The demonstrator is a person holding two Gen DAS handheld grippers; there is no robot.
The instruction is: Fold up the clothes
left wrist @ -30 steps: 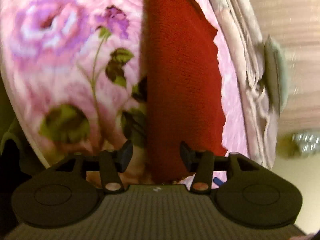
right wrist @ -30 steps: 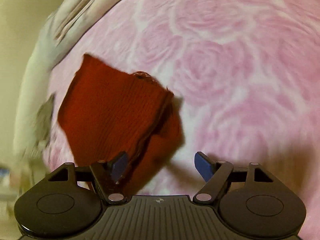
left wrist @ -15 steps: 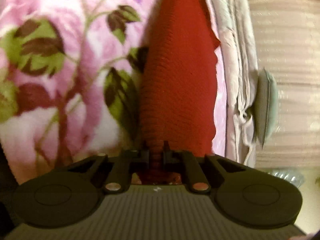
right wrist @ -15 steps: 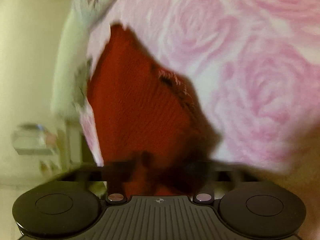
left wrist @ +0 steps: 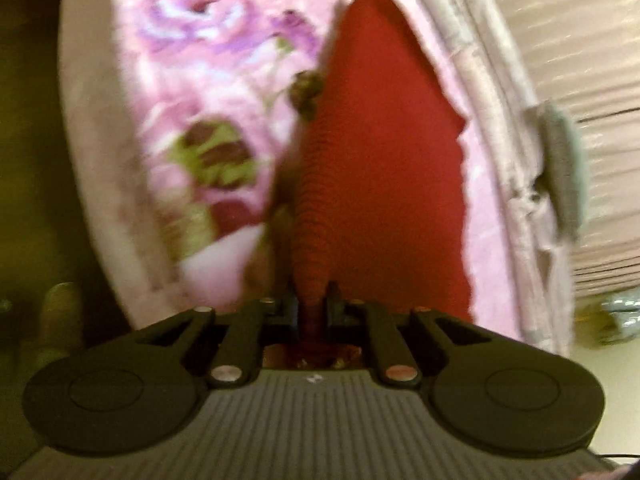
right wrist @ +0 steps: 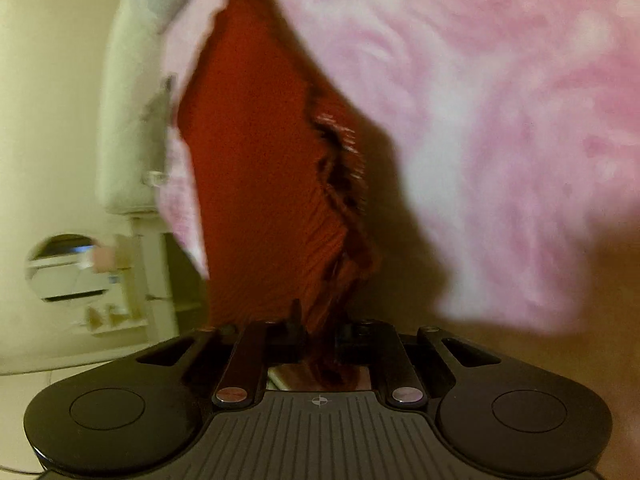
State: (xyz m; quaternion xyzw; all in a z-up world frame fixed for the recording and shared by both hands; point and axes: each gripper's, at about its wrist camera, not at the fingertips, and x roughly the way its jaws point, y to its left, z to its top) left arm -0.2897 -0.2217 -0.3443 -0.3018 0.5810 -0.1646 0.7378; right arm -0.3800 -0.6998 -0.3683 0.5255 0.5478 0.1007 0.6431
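The pink rose-print fleece blanket on the bed carries my dark red ribbed knit garment. A second ago both tongs stood apart; now my left tongs and right tongs are clamped on its near edge, ready to lift. Its long axis runs away from me, toward the bed's edge.

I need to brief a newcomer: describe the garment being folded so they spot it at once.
Find the pink rose-print blanket covering the bed. On it lies a red ribbed knit garment, pinched by the left gripper and right gripper. It is the only solid dark red thing there.
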